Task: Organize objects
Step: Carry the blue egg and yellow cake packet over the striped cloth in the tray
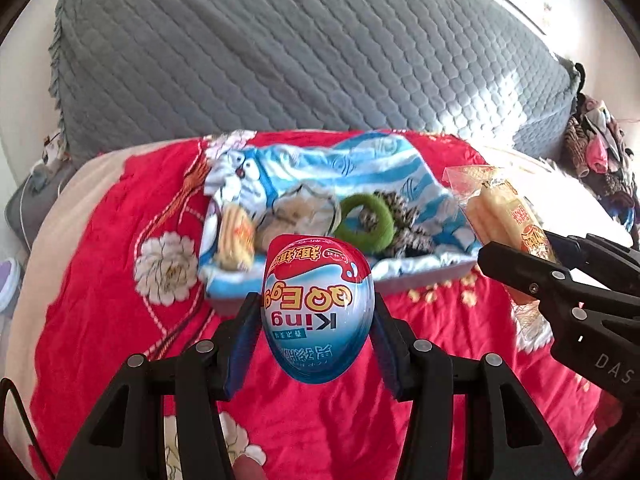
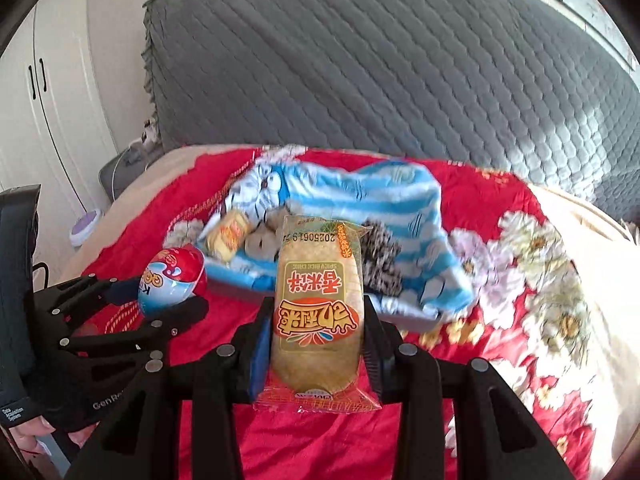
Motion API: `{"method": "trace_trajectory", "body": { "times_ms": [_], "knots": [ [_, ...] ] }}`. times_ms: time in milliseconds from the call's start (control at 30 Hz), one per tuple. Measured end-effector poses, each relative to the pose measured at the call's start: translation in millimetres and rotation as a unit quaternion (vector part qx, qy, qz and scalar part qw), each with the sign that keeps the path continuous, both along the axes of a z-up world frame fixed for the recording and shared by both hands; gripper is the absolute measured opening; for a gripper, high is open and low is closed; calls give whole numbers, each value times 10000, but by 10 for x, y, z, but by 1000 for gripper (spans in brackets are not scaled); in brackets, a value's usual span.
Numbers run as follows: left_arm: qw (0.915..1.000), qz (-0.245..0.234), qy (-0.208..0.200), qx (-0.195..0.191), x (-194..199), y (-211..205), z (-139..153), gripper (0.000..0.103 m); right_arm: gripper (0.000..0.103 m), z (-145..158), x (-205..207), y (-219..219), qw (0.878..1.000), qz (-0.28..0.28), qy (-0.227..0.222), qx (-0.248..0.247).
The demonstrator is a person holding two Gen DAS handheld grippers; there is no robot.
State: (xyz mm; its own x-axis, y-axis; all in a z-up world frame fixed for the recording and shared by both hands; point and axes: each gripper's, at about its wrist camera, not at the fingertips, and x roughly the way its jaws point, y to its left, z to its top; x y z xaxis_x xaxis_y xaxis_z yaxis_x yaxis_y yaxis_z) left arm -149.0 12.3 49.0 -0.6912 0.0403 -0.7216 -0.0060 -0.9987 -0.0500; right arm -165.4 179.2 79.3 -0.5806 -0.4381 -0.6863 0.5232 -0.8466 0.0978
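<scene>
Left gripper [image 1: 316,320] clamps egg [image 1: 318,308] (right gripper [image 2: 316,332]: rice cake [image 2: 318,308]).

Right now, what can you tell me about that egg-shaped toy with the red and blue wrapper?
The egg is glossy, foil or plastic-wrapped: red at its far end, pale blue and white nearer the camera, with yellow "Egg" and blue "King" lettering seen upside down. The left gripper clamps it, jaws pressing on its two sides, blue pads touching the wrapper. It is held above the red flowered quilt, just short of the blue cartoon-print tray.
</scene>
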Motion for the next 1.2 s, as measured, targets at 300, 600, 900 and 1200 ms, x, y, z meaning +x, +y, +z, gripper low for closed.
{"method": "trace_trajectory", "body": {
  "times_ms": [300, 600, 900, 1200],
  "knots": [
    [9996, 56, 192, -208, -280, 88, 221, 54, 40, 216, -198, 63, 9991, -34, 360, -228],
    [9992, 94, 243, -293, -535, 91, 204, 54, 40, 222, -413, 94, 9977, -131, 501, -435],
    [9994, 144, 191, -250, -840, 101, -29, 54, 40, 48, -649, 40, 9974, -189, 496, -493],
    [9994, 221, 139, -244, -1091, 78, -266, 54, 40, -183, -923, 17, 9968, -304, 556, -493]
  ]
}}
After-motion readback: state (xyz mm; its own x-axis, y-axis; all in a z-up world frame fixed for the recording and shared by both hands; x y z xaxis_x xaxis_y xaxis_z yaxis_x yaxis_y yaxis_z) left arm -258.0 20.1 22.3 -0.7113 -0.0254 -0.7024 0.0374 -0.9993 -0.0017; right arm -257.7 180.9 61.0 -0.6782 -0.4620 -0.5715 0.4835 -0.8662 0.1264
